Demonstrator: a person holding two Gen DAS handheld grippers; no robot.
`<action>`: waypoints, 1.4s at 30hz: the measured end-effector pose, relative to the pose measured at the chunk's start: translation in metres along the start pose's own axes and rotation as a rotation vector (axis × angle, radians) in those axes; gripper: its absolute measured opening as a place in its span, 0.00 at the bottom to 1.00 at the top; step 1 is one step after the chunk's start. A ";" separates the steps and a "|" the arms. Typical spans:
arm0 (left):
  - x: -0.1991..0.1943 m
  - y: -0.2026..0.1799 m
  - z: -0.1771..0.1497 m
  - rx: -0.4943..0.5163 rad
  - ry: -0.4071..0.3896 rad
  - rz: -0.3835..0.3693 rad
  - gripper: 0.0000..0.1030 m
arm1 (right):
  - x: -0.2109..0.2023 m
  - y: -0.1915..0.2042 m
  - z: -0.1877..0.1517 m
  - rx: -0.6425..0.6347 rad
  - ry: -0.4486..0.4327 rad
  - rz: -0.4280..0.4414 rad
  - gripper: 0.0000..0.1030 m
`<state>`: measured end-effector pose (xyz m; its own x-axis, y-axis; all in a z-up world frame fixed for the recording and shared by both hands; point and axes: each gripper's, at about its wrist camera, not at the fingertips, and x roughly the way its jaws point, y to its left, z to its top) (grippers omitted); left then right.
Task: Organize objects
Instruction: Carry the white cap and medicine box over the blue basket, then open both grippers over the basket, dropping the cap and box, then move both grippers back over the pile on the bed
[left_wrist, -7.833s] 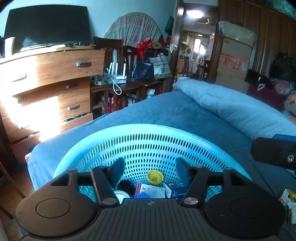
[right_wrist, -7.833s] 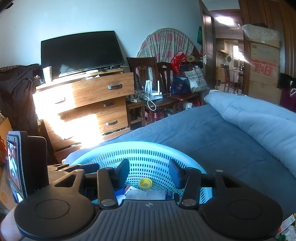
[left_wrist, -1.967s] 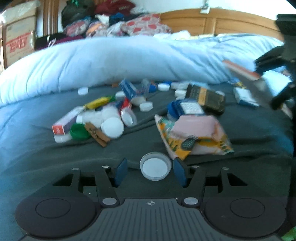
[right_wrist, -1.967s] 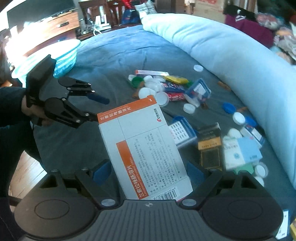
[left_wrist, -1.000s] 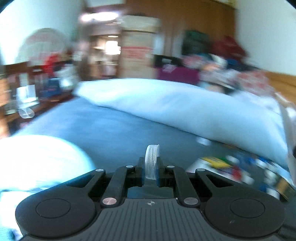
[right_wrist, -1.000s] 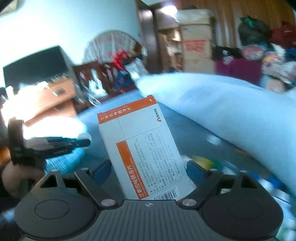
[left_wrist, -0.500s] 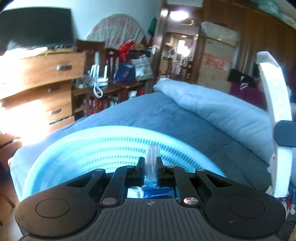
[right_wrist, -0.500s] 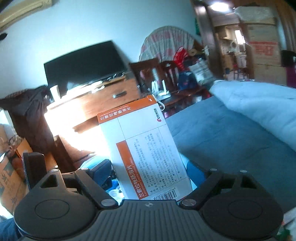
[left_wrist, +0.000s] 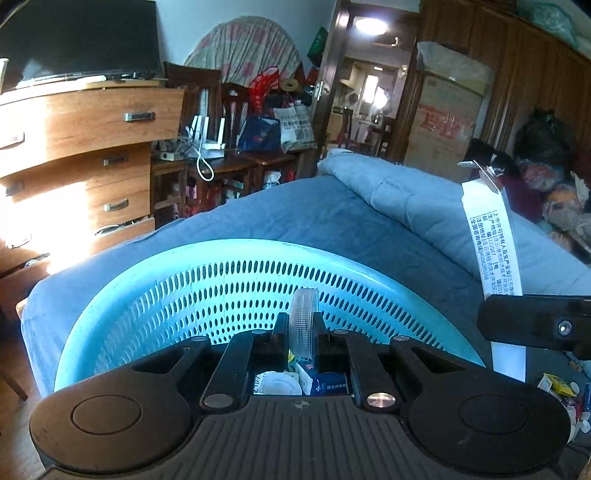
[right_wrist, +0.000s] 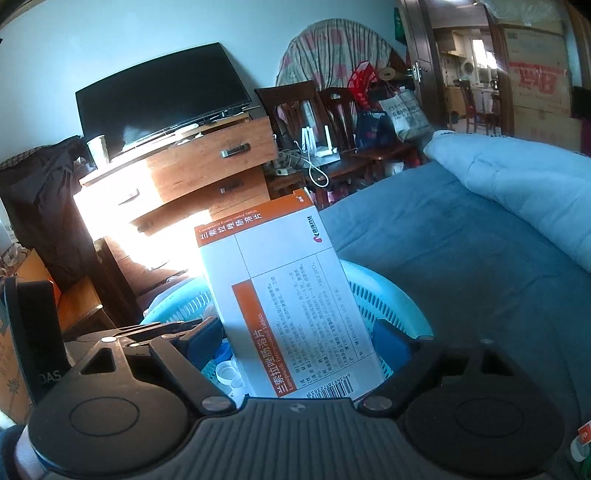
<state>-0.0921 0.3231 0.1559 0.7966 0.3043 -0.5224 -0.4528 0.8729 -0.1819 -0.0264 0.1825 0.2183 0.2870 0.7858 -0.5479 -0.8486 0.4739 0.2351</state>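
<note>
Basket (left_wrist: 122, 280) below, left fingers (left_wrist: 282, 328) pinching clear lid (left_wrist: 303, 320) (edge-on), right fingers (right_wrist: 201, 338) gripping medicine box (right_wrist: 284, 306).

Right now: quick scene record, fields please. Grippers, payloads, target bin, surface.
left gripper: shut on clear lid, held edge-up over the basket
right gripper: shut on medicine box, upright over the basket
basket: light blue, perforated, already holds small items
bed: blue sheet, basket sits on it
both payloads: not yet released
</note>
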 end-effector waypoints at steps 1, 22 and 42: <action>0.001 0.000 0.000 0.000 0.002 0.002 0.13 | -0.002 -0.002 0.000 0.000 0.000 0.001 0.87; -0.034 -0.060 0.010 0.085 -0.092 0.056 1.00 | -0.108 -0.020 -0.036 -0.045 -0.177 -0.225 1.00; -0.005 -0.272 -0.212 0.508 0.357 -0.262 1.00 | -0.213 -0.173 -0.358 0.391 0.123 -0.746 1.00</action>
<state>-0.0577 0.0031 0.0318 0.6334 -0.0103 -0.7737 0.0518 0.9982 0.0291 -0.0992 -0.2091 0.0067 0.6407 0.1750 -0.7476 -0.2353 0.9716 0.0257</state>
